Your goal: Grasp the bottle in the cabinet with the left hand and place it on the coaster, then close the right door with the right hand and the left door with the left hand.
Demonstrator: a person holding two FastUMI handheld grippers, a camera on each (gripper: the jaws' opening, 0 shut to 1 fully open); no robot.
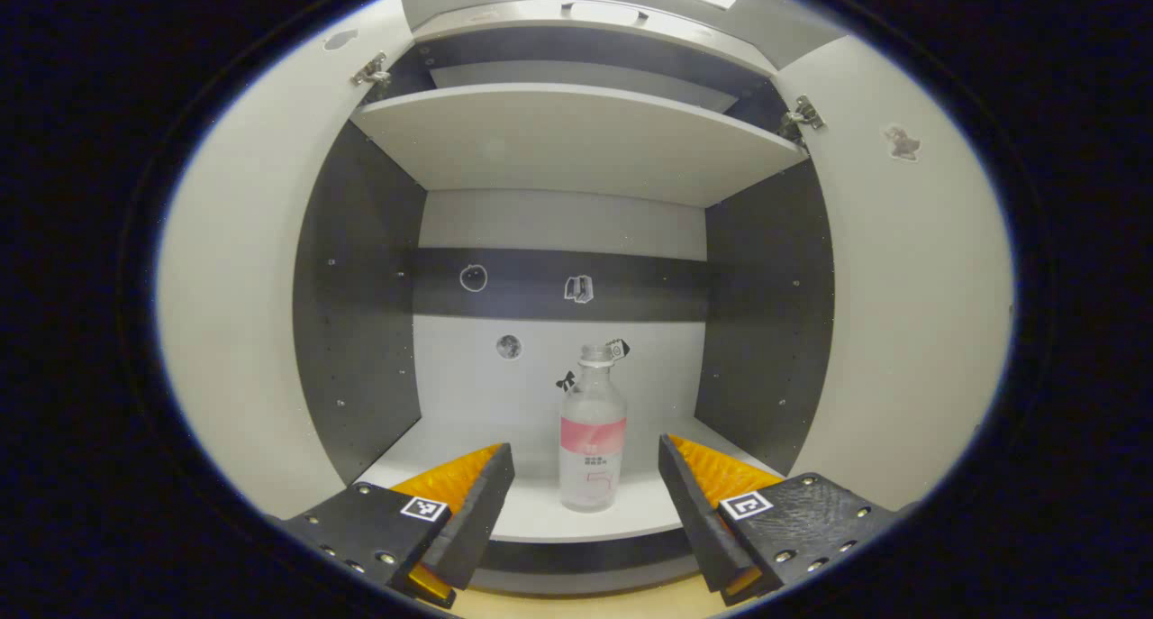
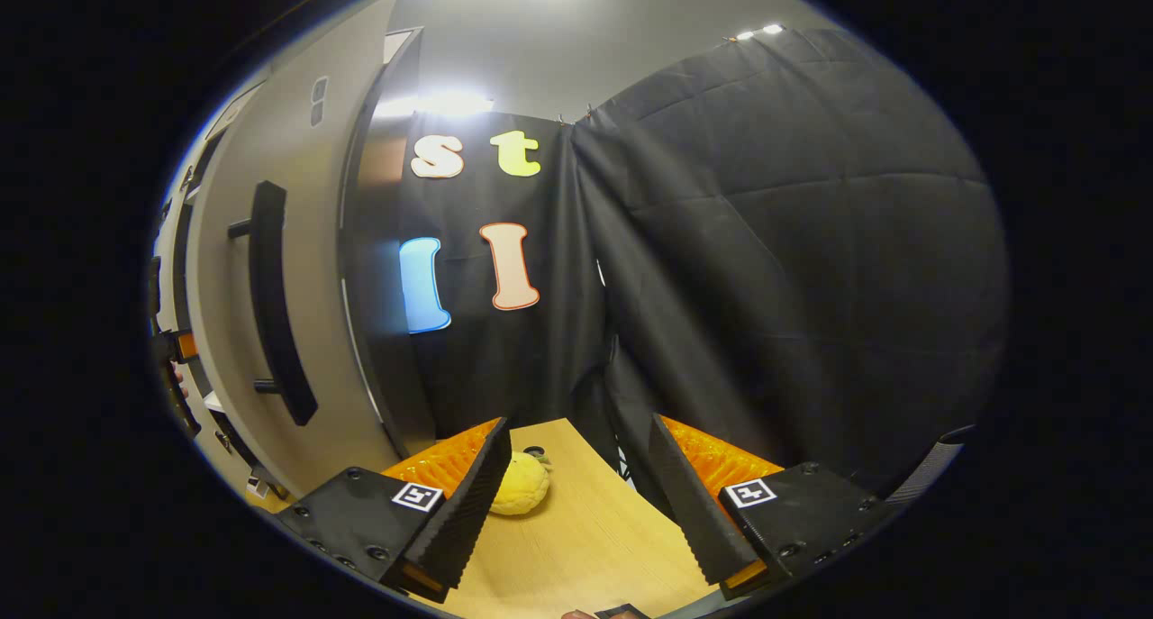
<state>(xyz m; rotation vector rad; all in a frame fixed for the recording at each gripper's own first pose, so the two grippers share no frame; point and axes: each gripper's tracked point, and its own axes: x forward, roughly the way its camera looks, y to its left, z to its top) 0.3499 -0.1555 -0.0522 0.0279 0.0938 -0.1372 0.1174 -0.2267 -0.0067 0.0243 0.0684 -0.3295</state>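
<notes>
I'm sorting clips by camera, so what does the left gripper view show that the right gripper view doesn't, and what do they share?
Left gripper view: the open cabinet's inside, with the bottle upright on its lower shelf, ahead of the open left gripper.
Right gripper view: the open right door's outer face with its handle, a yellow fruit-like object on the wooden table, and the open right gripper.
Shared: the cabinet.

A yellow, bumpy, fruit-like object (image 2: 518,484) lies on the wooden tabletop (image 2: 585,538), near its far edge, just before the black cloth wall (image 2: 793,268). A small dark round thing (image 2: 534,451) sits on the tabletop just beyond it, too small to make out. Overhead, a bright ceiling light (image 2: 450,104) glares above the cloth. At the near edge of the tabletop a dark flat item (image 2: 621,612) peeks in, mostly cut off.
</notes>
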